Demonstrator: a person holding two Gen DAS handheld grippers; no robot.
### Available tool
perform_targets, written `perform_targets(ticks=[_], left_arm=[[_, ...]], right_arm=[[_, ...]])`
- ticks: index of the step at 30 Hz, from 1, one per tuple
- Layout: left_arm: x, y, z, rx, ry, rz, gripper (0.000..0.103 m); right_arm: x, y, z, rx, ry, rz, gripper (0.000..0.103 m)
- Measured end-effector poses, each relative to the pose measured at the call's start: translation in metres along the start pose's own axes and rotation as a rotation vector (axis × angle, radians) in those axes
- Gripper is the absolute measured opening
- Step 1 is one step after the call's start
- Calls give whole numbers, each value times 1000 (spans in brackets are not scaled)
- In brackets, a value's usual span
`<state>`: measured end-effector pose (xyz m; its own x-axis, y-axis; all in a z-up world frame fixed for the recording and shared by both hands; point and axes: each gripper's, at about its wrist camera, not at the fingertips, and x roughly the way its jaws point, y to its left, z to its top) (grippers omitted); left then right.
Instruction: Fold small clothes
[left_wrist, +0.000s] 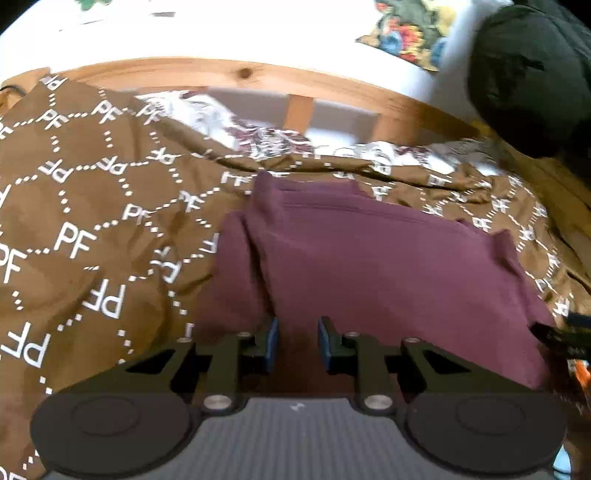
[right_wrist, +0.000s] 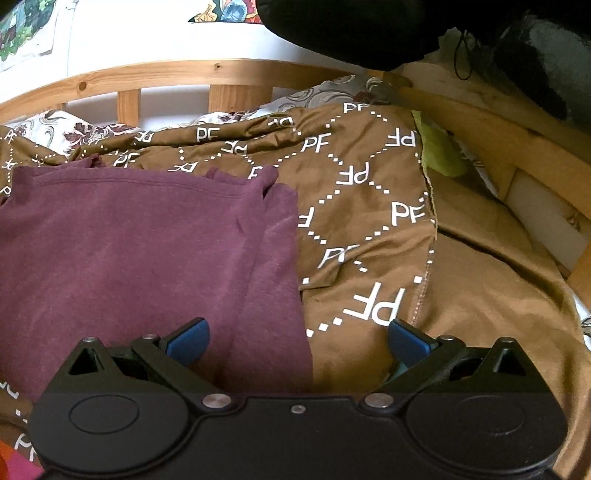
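A maroon garment (left_wrist: 369, 266) lies partly folded on a brown bedspread printed with white "PF" letters (left_wrist: 92, 206). My left gripper (left_wrist: 297, 343) hovers at its near edge, jaws narrowly apart with maroon cloth showing between the blue pads; whether they pinch it is unclear. In the right wrist view the same garment (right_wrist: 129, 251) fills the left half. My right gripper (right_wrist: 297, 345) is wide open over the garment's near right edge, one pad above the cloth, the other above the bedspread (right_wrist: 369, 221).
A wooden bed rail (left_wrist: 258, 79) runs along the far side and curves round the right (right_wrist: 517, 147). A floral sheet (left_wrist: 258, 136) and a lime cloth (right_wrist: 439, 151) lie beyond. A dark bundle (left_wrist: 532, 77) sits at the far right.
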<state>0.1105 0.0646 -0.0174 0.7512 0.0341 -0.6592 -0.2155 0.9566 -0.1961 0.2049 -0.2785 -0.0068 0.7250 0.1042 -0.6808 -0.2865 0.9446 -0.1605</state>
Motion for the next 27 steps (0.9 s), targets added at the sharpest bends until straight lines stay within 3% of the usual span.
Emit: perform_targets(ticks=[3, 6, 9, 27], left_arm=[[2, -1, 0, -2, 18, 16, 5], [-1, 6, 1, -67, -10, 92, 4], [-1, 19, 2, -146, -10, 111, 4], [9, 17, -2, -114, 46, 150, 5]], right_arm=[[4, 3, -1, -4, 3, 11, 102], [5, 5, 0, -9, 1, 13, 102], [5, 4, -1, -9, -2, 14, 102], [5, 4, 0, -8, -2, 14, 102]])
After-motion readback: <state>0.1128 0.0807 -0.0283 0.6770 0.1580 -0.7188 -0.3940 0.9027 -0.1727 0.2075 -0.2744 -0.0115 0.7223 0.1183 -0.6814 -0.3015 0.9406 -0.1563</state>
